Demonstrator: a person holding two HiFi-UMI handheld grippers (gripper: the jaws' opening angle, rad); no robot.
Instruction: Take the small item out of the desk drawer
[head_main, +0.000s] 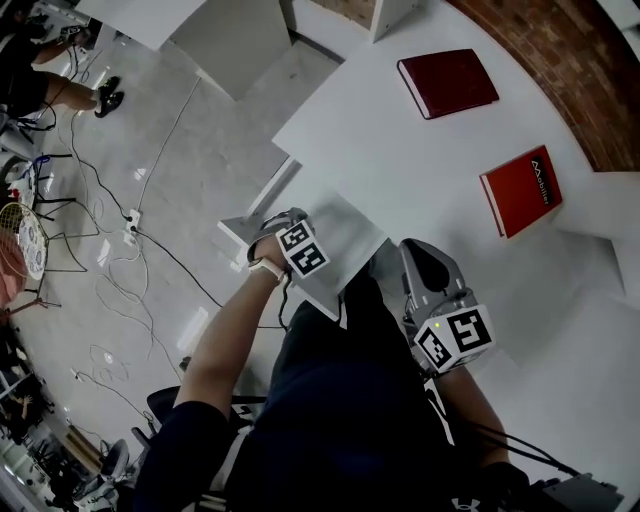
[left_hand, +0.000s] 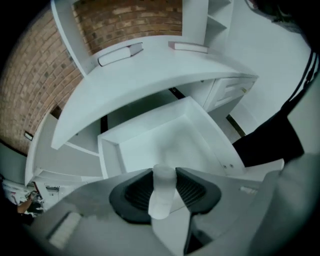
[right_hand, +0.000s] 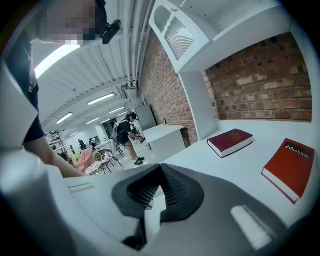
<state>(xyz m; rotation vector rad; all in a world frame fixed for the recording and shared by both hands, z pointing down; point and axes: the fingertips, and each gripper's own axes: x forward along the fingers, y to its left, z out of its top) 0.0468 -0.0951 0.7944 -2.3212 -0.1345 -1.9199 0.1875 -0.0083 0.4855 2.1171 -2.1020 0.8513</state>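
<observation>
Head view looks down on my arms. On the left, my left gripper (head_main: 290, 240) is over the open white drawer (head_main: 350, 235), but from up here I cannot see what is in it. Left gripper view shows that part: my left jaws are squeezing a small white tube (left_hand: 161, 200). It stands up between the two dark pads, with the open drawer just behind it, under the edge of the white desk (left_hand: 150, 75). Going right in the head view, my right gripper (head_main: 428, 265) is near the desk edge, away from the drawer. Right gripper view shows its jaws pressed together with nothing between them. Farther right on the desk lie a dark red book (head_main: 447, 82) and a bright red book (head_main: 520, 190), well apart from each other. Only the right gripper view shows a person (right_hand: 125, 132) standing far back in the room by the brick wall (right_hand: 165, 90).
</observation>
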